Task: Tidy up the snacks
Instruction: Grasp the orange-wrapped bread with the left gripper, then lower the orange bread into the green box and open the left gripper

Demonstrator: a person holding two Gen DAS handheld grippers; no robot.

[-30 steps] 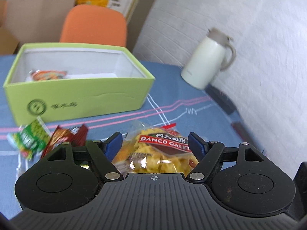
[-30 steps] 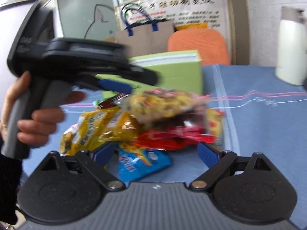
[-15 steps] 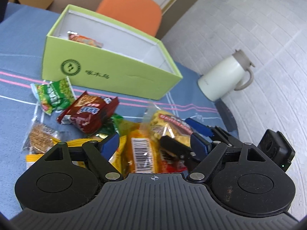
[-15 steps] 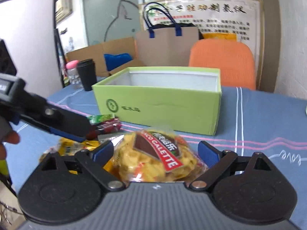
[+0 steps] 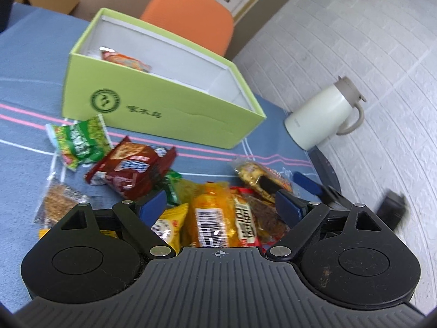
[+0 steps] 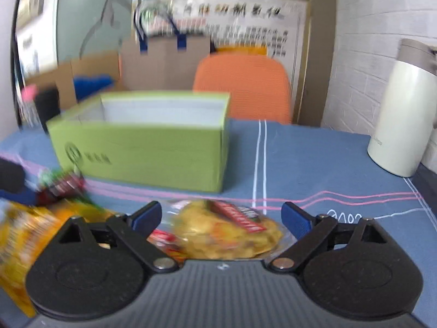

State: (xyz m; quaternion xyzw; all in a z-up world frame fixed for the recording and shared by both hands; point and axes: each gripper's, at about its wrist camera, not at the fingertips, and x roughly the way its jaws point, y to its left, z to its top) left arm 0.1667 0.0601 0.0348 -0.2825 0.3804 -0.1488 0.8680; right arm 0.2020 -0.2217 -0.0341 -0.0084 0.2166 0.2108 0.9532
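A lime-green open box (image 5: 164, 114) stands on the blue tablecloth with one orange packet (image 5: 124, 58) inside. In front of it lies a heap of snack packets. My left gripper (image 5: 220, 206) hovers over the heap, its jaws opening. An orange barcode packet (image 5: 210, 218) and a yellow packet (image 5: 166, 227) lie below and between its fingers, unpressed. My right gripper (image 6: 221, 215) is open around a clear packet of yellow galettes (image 6: 226, 232) lying on the cloth. That gripper's blue finger (image 5: 308, 183) shows beside the galette packet (image 5: 254, 172). The box (image 6: 142, 153) is beyond it.
A green packet (image 5: 79, 142), a red-brown packet (image 5: 133, 166) and a clear bag of brown crumbs (image 5: 60, 205) lie left of the heap. A cream thermos jug (image 5: 322, 117) stands at the right by the brick wall. An orange chair (image 5: 191, 27) is behind the box.
My left gripper let go of the galette packet, rolled and spread its jaws wider over the heap. My right gripper swung across to the packet and now straddles it.
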